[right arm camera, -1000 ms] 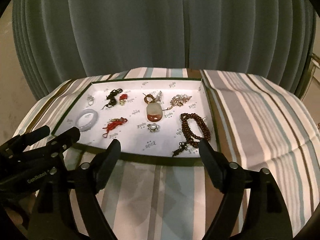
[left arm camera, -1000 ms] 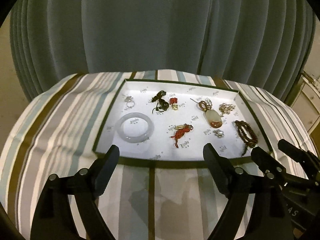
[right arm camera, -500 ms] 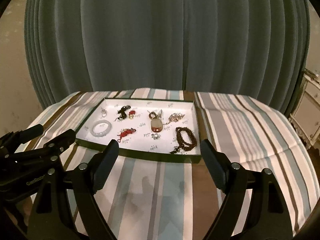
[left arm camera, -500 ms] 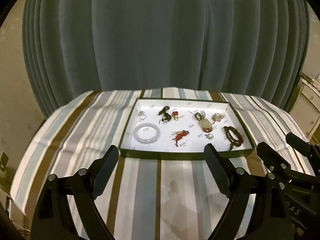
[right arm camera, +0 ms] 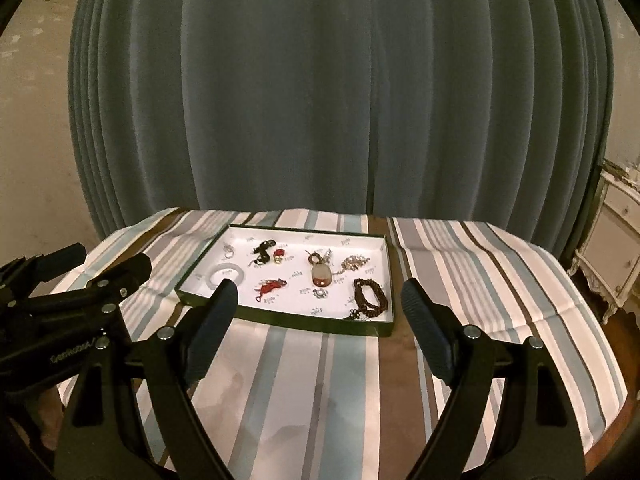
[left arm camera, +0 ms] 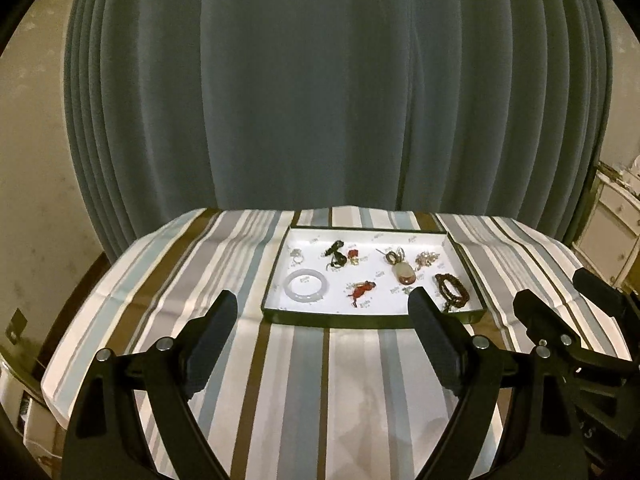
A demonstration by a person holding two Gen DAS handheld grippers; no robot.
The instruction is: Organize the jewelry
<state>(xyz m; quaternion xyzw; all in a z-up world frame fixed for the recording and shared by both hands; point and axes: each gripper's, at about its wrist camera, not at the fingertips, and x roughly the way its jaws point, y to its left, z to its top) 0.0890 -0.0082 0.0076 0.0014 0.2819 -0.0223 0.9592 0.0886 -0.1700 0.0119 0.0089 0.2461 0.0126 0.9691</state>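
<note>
Item: jewelry tray (left arm camera: 372,318), on striped tablecloth (left arm camera: 224,252); holds jade bangle (left arm camera: 307,285), bead bracelet (left arm camera: 452,290), agate pendant (left arm camera: 404,271), all laid apart. Left gripper (left arm camera: 320,328) and right gripper (right arm camera: 316,312): released, empty, short of tray. Step: apparently finished or unstarted; next, judge pieces.

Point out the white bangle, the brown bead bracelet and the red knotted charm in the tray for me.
white bangle (left arm camera: 307,286), left wrist view, on its near rim.
brown bead bracelet (right arm camera: 370,297), right wrist view, on the coiled beads.
red knotted charm (left arm camera: 361,289), left wrist view, on the red knot's middle.
</note>
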